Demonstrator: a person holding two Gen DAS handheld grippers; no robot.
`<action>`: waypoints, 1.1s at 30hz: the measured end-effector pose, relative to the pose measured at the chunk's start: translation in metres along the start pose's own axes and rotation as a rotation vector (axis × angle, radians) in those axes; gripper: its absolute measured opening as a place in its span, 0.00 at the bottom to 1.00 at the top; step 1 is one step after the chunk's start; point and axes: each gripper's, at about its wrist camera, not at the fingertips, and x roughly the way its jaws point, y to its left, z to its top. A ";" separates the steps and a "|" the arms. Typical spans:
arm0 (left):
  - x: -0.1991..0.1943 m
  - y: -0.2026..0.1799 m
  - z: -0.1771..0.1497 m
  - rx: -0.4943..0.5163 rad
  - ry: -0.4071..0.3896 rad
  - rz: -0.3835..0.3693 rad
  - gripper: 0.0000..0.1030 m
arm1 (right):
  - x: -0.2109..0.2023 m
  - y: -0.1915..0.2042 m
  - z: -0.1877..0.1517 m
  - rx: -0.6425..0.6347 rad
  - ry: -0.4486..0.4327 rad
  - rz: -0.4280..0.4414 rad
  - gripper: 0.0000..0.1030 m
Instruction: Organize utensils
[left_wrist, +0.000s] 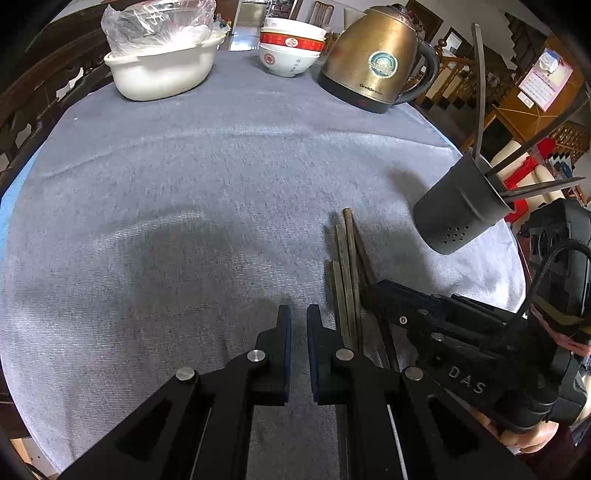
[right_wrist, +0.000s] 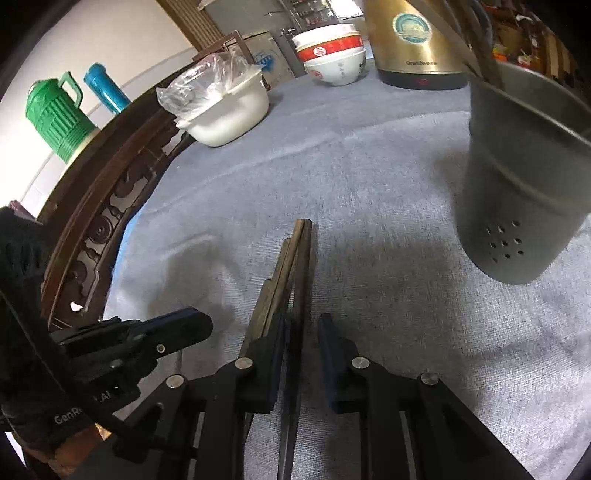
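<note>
Now the right hand-held gripper (right_wrist: 301, 332) straddles the near ends of the chopsticks (right_wrist: 291, 266) lying on the grey surface (right_wrist: 369, 177), jaws narrowed but seemingly not yet pinching these light, stiff, roll-prone sticks, while the left hand-held gripper (left_wrist: 298, 321) hangs closed and empty beside them.

My left gripper (left_wrist: 298, 317) points steeply down, its jaws nearly together with nothing between them. My right gripper (right_wrist: 302, 326) slants down just beside it, jaws narrowed with a gap remaining between the pads.

dark chopsticks (right_wrist: 295, 266) bundled flat beside grey holder (right_wrist: 517, 184)
</note>
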 end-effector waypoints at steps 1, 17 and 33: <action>0.001 -0.001 0.001 0.006 0.003 -0.005 0.08 | -0.001 -0.001 -0.001 -0.008 -0.002 -0.002 0.11; 0.032 -0.033 0.027 0.118 0.079 -0.005 0.12 | -0.025 -0.045 -0.009 0.099 -0.030 -0.040 0.08; 0.040 -0.016 0.034 0.076 0.145 0.000 0.12 | -0.007 -0.029 0.017 0.057 0.037 -0.131 0.11</action>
